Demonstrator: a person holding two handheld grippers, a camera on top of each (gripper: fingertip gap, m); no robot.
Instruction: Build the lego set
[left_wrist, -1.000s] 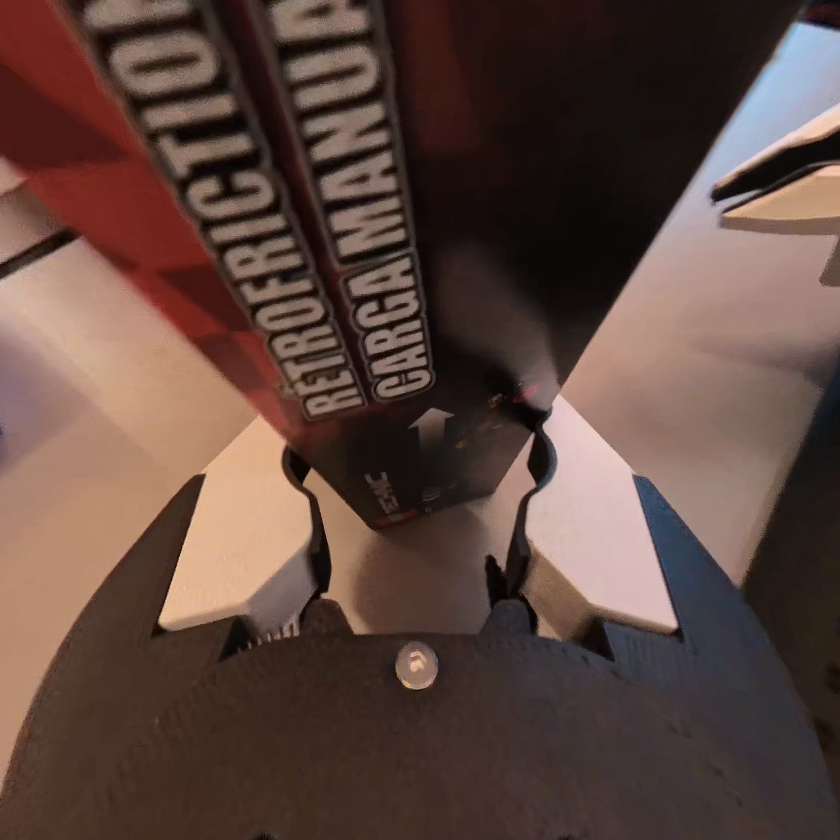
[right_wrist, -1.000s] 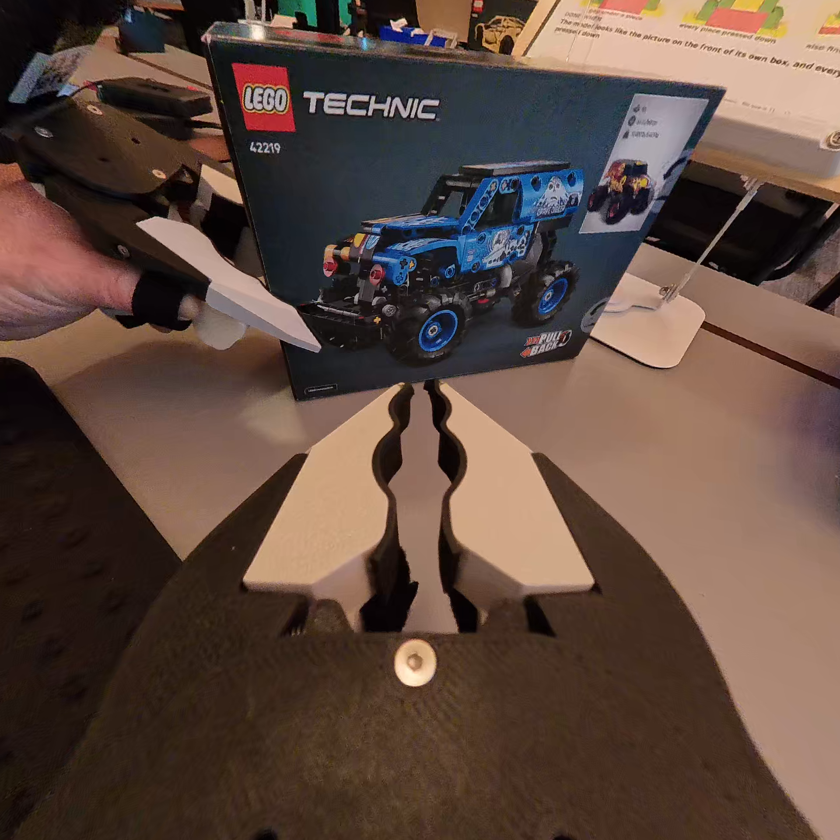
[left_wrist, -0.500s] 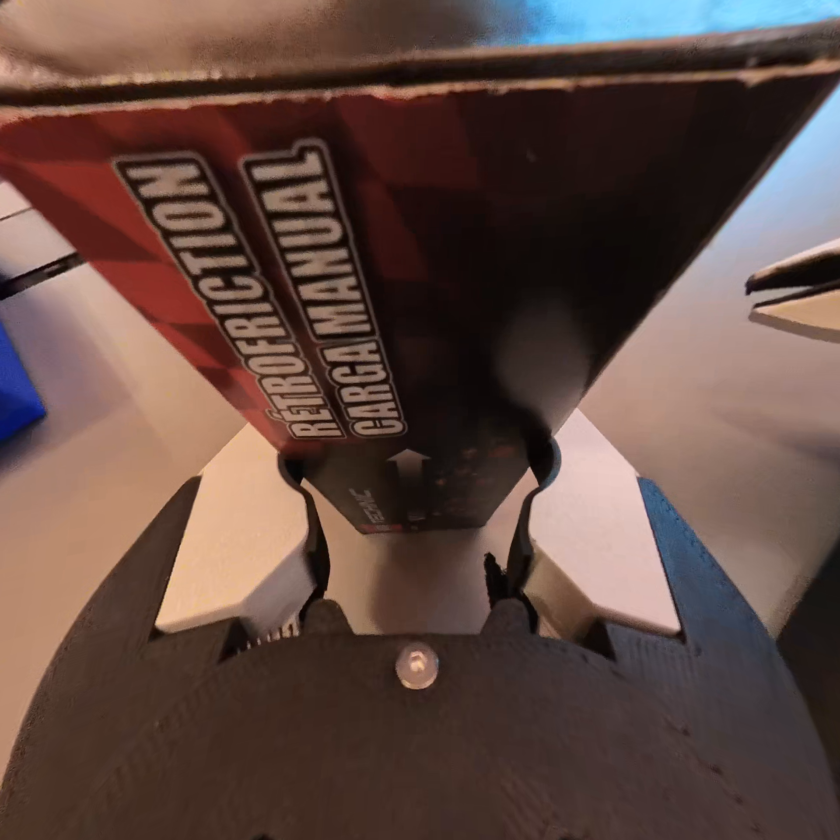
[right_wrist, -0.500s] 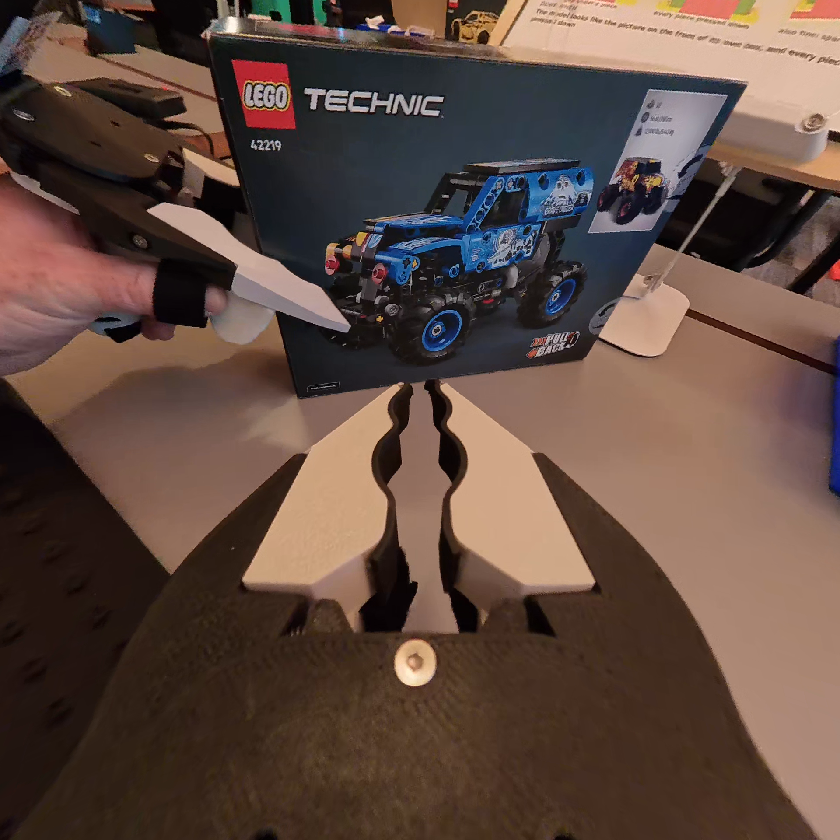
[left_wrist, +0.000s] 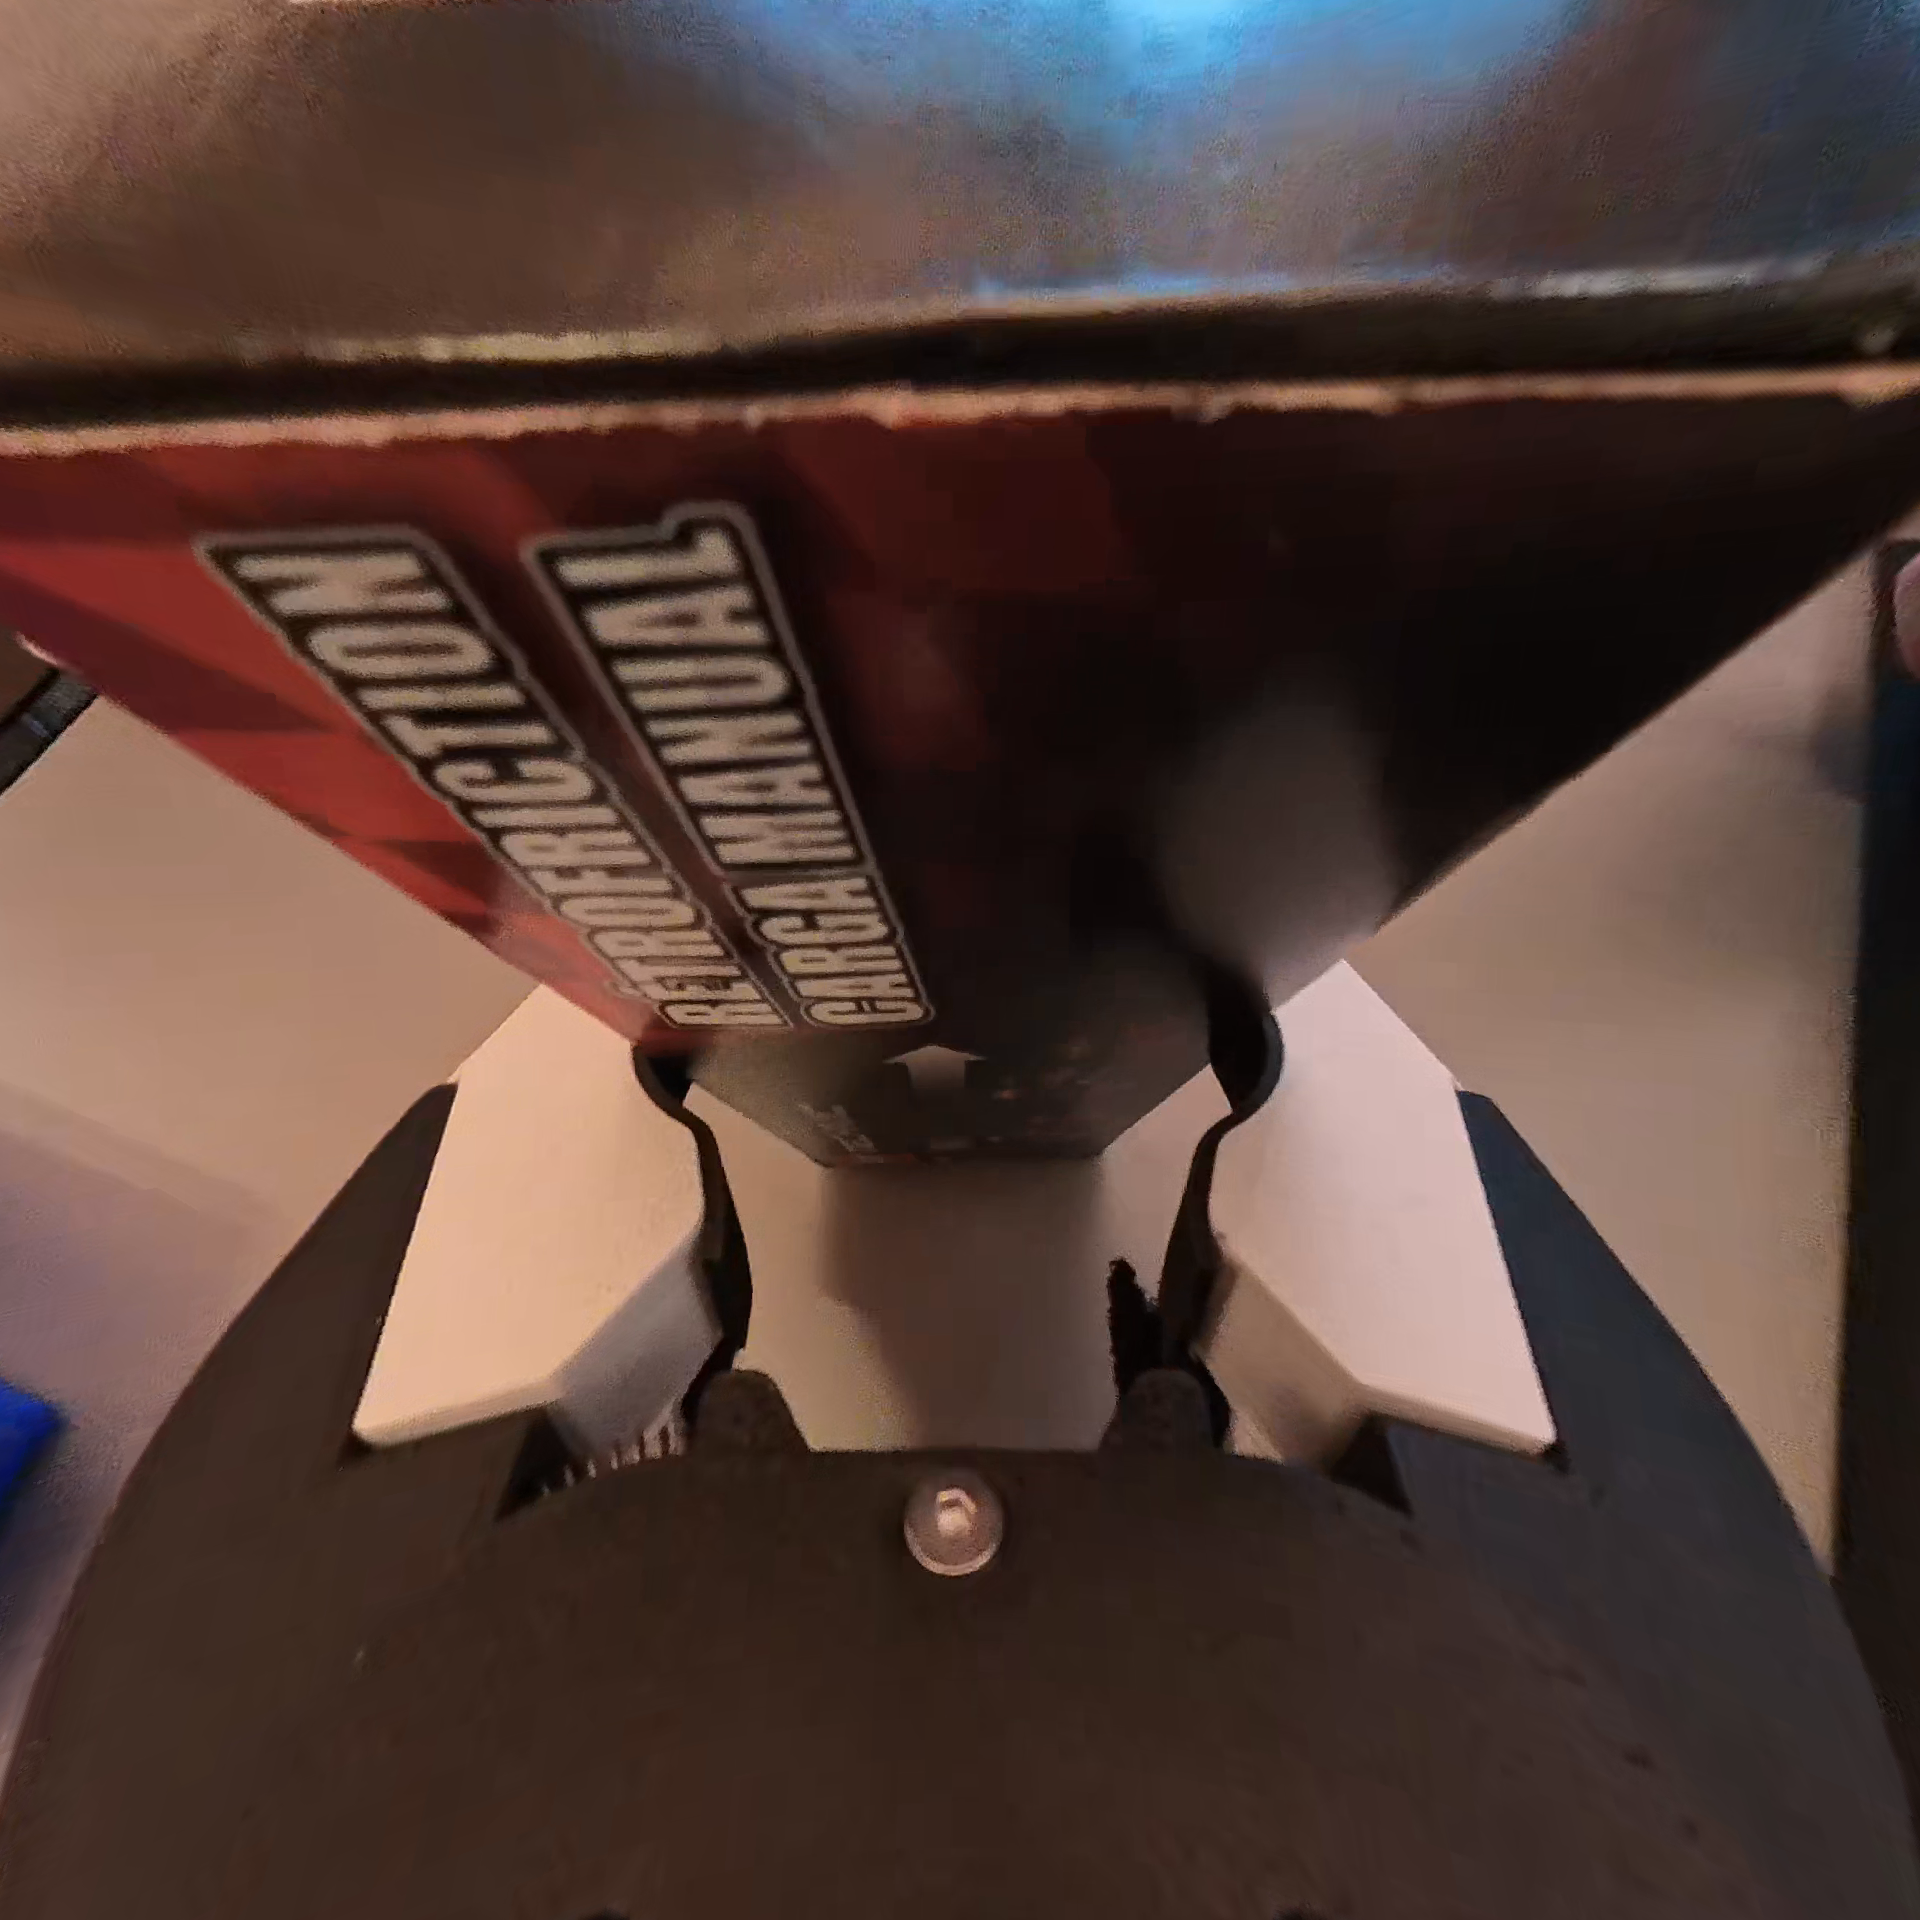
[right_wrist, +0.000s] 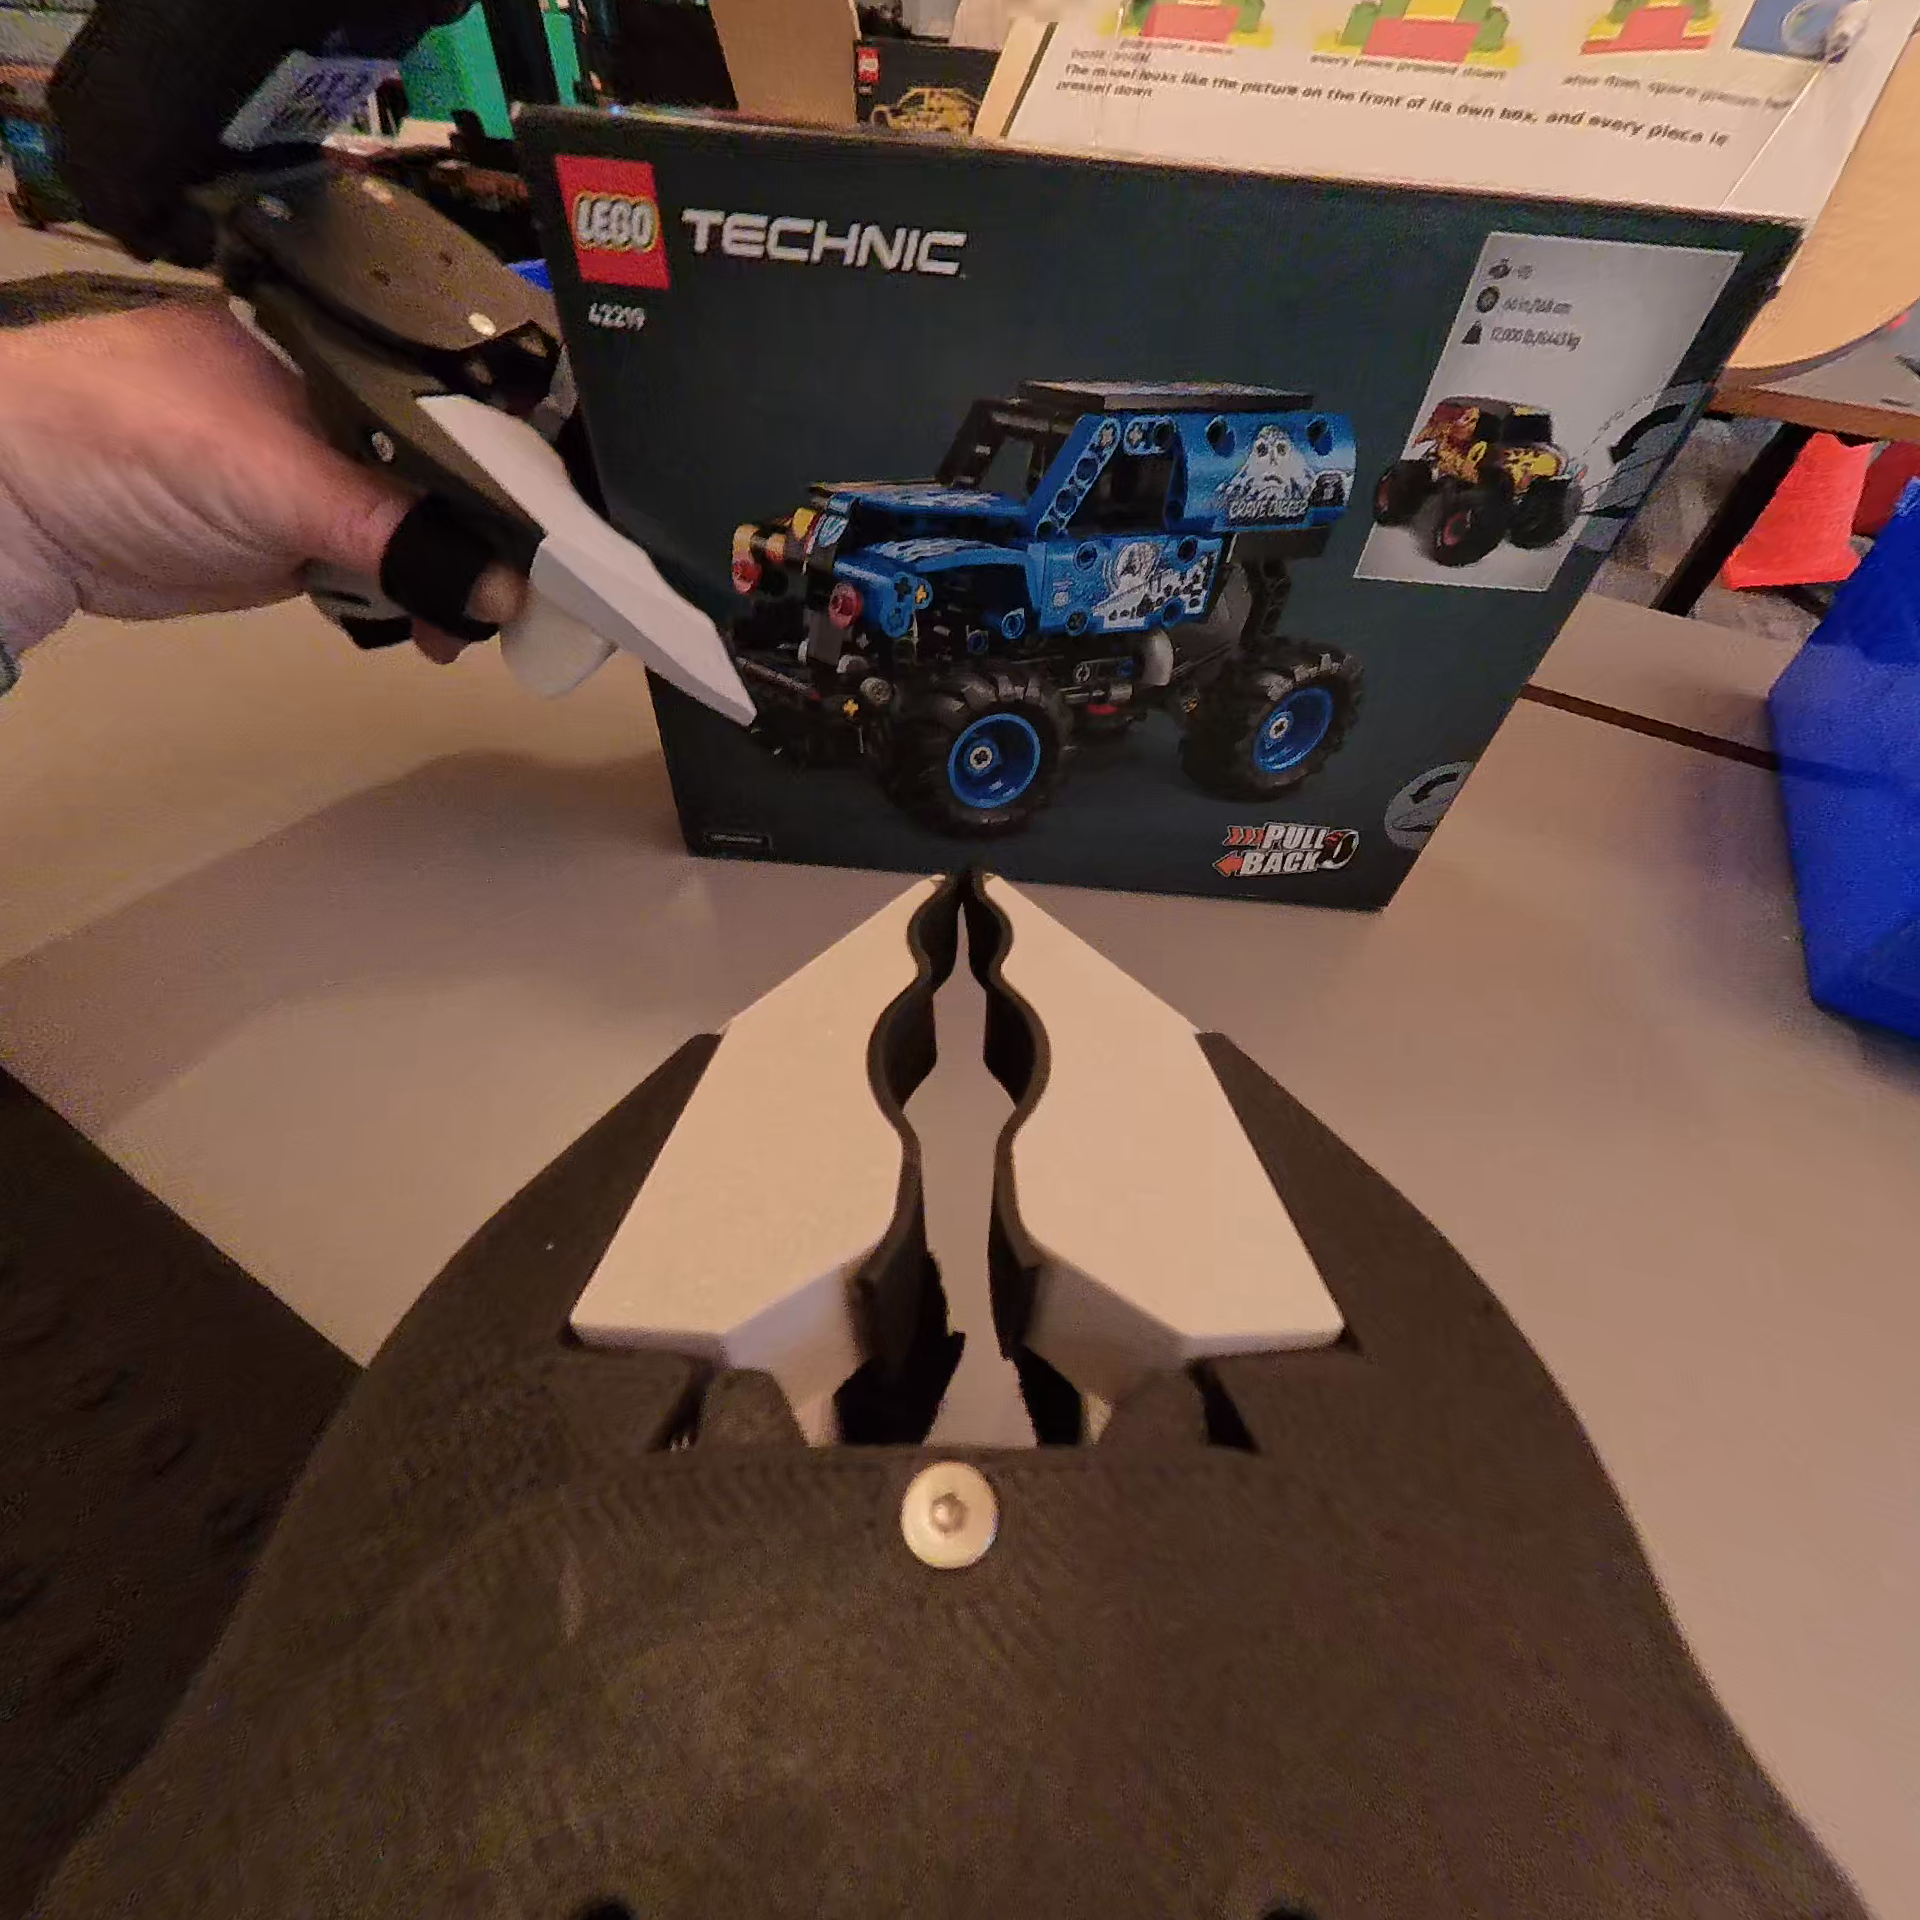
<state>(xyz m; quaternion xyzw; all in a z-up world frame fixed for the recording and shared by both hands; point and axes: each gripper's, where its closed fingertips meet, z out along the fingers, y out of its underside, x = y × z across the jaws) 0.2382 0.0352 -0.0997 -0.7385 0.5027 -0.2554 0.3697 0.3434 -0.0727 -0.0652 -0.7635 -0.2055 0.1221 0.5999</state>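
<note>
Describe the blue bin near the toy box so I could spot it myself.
Start at the grey table and the upright lego box with a blue truck pictured on it. Look to the box's right, at the picture's edge: the blue bin sits on the table, the only solid bright-blue plastic thing there.

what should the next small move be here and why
Probably set the lego box flat on the table. The left hand-held gripper grips its narrow side edge, holding it upright and unopened. The right hand-held gripper is shut, empty and just short of the box front, so it could then work on a flap.
</note>
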